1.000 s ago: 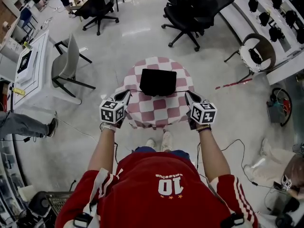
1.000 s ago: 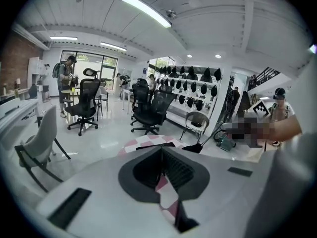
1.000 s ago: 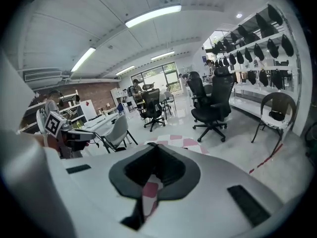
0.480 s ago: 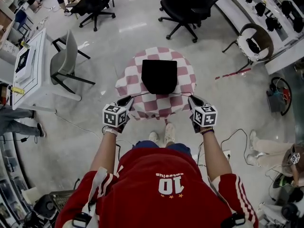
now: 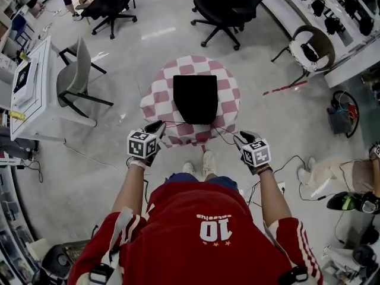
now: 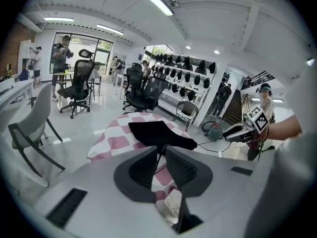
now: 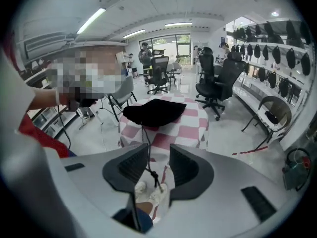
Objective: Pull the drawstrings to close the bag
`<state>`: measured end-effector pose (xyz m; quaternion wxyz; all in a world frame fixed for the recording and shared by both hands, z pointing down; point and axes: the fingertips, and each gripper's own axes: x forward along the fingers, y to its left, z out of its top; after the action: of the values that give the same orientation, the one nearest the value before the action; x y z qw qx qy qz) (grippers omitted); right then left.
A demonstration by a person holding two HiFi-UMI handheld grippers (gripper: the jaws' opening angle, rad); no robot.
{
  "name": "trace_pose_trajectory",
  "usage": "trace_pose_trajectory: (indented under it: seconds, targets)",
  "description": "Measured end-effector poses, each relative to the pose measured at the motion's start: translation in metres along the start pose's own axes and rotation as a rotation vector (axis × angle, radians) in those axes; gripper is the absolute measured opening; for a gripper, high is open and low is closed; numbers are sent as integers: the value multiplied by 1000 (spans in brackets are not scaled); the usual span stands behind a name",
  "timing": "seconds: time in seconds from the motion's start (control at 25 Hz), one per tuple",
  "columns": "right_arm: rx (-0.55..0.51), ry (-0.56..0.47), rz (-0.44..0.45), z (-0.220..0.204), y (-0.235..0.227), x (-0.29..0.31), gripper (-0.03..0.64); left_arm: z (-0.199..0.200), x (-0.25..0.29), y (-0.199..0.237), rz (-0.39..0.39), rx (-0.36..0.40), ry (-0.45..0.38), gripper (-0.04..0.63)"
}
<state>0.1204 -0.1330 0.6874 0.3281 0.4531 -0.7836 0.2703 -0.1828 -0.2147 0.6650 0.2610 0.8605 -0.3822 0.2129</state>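
Checkered cloth covers the round table [image 5: 155, 97], with the black bag [image 5: 196, 98] at its middle. Off the near edge, your left gripper [image 5: 158, 127] and right gripper [image 5: 243, 138] have just been opening: both released, a drawstring [image 7: 146, 150] loose between each pair of jaws.

Round table [image 5: 158, 97] draped in red-and-white checks, grey chair [image 5: 75, 75] beside a white desk [image 5: 31, 94] at left, black office chairs [image 5: 229, 6] beyond, red tape strip [image 5: 286, 88] on the floor [image 5: 172, 43].
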Motion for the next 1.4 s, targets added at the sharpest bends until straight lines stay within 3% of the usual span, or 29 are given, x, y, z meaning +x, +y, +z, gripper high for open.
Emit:
trace_pose_trajectory:
  seconds: [0.16, 0.36, 0.52, 0.64, 0.76, 0.92, 1.4]
  targets:
    - [28, 23, 27, -14, -1, -5, 127, -12, -3, 1, -25, 33, 54, 84]
    - [34, 23, 57, -10, -8, 0, 127, -57, -13, -8, -73, 55, 189, 138]
    - [28, 0, 89, 8, -8, 10, 127, -98, -20, -13, -81, 28, 276, 158]
    - [3, -19, 115, 24, -8, 12, 127, -114, -25, -15, -55, 0, 297, 164]
    - [-9, -59, 128, 43, -11, 11, 127, -104, -27, -11, -6, -29, 246, 163]
    - [13, -133, 109, 72, -23, 13, 127, -54, -13, -4, 37, -44, 125, 163]
    - [70, -313, 67, 153, -48, -6, 127, 111, 37, -34, 42, 58, -123, 160]
